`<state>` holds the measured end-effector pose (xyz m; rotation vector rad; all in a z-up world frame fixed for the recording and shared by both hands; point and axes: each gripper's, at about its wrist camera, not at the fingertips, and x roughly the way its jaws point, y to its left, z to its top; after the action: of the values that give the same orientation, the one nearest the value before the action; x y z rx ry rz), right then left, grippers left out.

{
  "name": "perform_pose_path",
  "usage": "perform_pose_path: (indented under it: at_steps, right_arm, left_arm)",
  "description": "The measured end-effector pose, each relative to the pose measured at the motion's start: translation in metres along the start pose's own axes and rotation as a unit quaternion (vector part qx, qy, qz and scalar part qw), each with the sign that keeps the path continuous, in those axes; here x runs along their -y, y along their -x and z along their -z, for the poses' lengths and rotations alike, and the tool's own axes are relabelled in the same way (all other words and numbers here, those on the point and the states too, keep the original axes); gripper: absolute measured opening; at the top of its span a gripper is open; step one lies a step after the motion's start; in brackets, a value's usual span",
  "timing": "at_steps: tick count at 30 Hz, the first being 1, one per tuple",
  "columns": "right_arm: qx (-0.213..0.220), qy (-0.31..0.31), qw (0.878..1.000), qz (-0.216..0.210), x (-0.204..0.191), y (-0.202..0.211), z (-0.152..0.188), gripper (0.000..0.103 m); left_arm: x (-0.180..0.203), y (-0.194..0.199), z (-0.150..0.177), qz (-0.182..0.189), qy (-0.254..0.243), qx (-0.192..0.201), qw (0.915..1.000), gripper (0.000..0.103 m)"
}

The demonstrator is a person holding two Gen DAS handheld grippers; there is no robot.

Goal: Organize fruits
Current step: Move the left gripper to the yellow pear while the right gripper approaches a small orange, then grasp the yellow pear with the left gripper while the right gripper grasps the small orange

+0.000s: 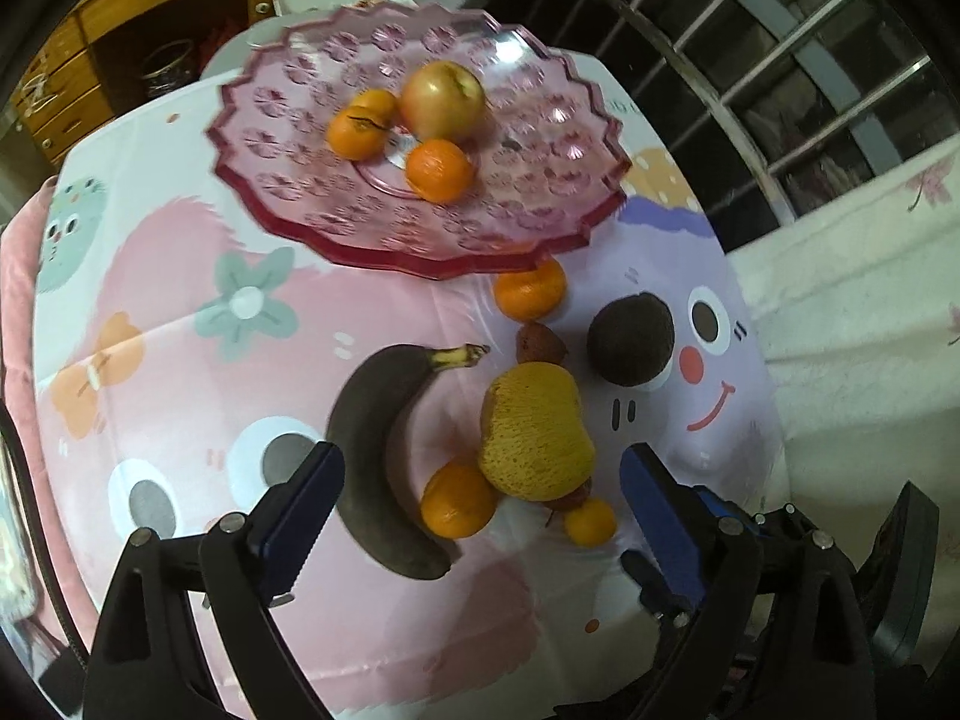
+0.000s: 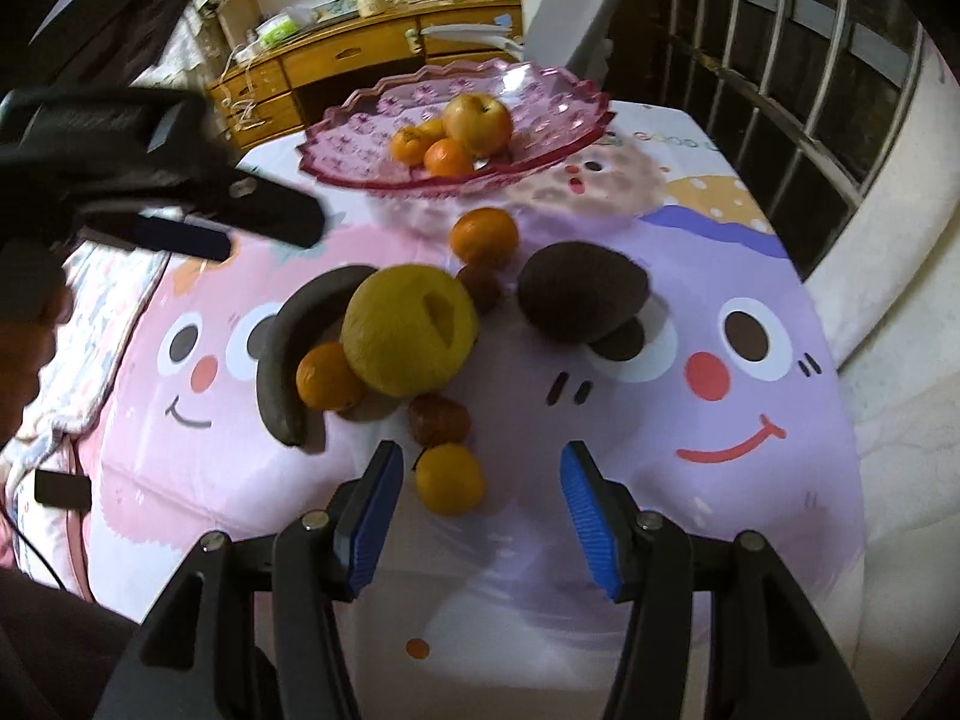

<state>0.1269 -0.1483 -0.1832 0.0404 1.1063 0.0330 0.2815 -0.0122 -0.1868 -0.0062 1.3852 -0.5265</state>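
A pink scalloped dish point(image 1: 282, 204) is seen at the far side of a cartoon-printed tablecloth point(image 1: 180, 324), with an apple point(image 1: 443, 98) and three small oranges inside it. On the cloth nearer the cameras, a blackened banana point(image 1: 366, 456), a large yellow fruit point(image 1: 534, 432), a dark round fruit point(image 1: 630, 339) and several loose oranges are clustered. The left gripper point(image 1: 483, 471) is held spread wide above the banana and yellow fruit, nothing being pinched. The right gripper point(image 2: 483, 477) is held apart, with a small orange point(image 2: 450, 479) between its blue pads point(image 2: 585, 510), apparently untouched, though contact cannot be judged surely.
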Motion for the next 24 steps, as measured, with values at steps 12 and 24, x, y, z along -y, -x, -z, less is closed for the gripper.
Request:
perform_pose_path:
  at_steps: [12, 24]
  right_arm:
    - [-0.028, 0.019, 0.999, -0.016, -0.009, -0.035, 0.01, 0.055]
    - [-0.046, 0.022, 0.998, -0.026, -0.01, -0.056, 0.015, 0.044]
  left_arm:
    - [0.013, -0.051, -0.013, 0.011, -0.02, -0.064, 0.9977, 0.092]
    - [0.014, -0.092, -0.015, 0.017, -0.015, -0.118, 0.9928, 0.088]
